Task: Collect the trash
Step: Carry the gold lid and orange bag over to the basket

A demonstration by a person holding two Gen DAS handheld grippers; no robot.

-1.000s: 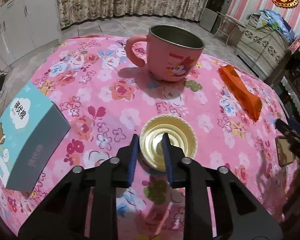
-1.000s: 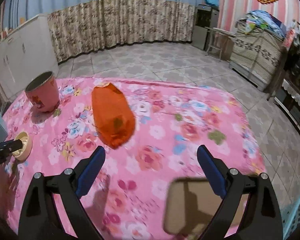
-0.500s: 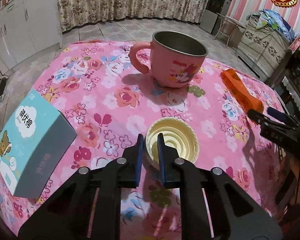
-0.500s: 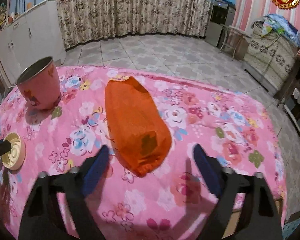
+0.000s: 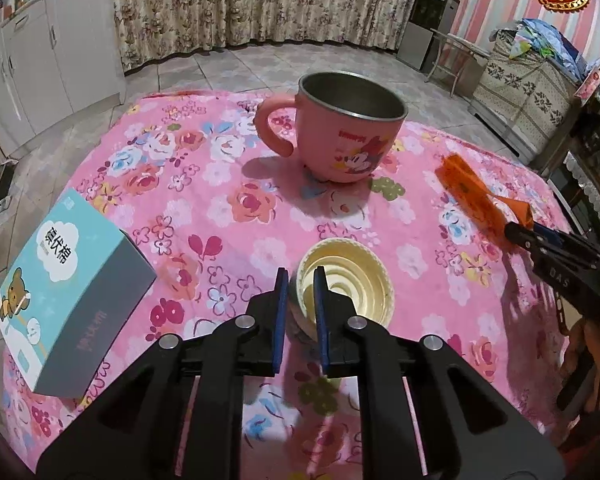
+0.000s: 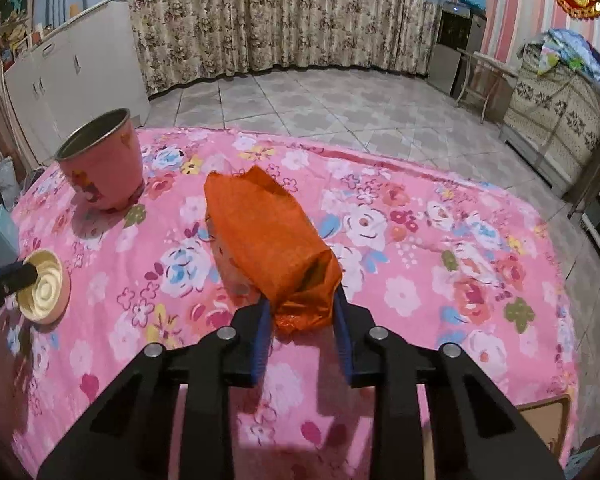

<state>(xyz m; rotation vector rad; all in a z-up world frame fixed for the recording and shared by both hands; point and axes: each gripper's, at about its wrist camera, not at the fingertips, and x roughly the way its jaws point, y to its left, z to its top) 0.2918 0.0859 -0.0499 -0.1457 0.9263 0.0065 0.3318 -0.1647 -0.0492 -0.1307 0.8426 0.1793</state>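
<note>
A round gold jar lid [image 5: 354,284] lies rim up on the pink flowered tablecloth [image 5: 228,184]. My left gripper [image 5: 301,280] is shut on its near left rim, one finger inside and one outside. The lid also shows in the right wrist view [image 6: 46,292] with the left gripper's tip on it. An orange wrapper bag [image 6: 266,246] lies in the middle of the table. My right gripper [image 6: 300,312] has closed onto its near end, which bunches between the blue pads. The bag [image 5: 474,200] and right gripper [image 5: 540,238] show at the right of the left wrist view.
A pink Minnie mug [image 5: 346,136] stands upright behind the lid, also seen in the right wrist view [image 6: 102,160]. A teal and grey box [image 5: 66,304] lies at the table's left edge. A brown board [image 6: 550,432] sits below the table's right corner.
My left gripper closed onto the lid's rim. My right gripper moved forward to the orange bag and closed on its near end.
</note>
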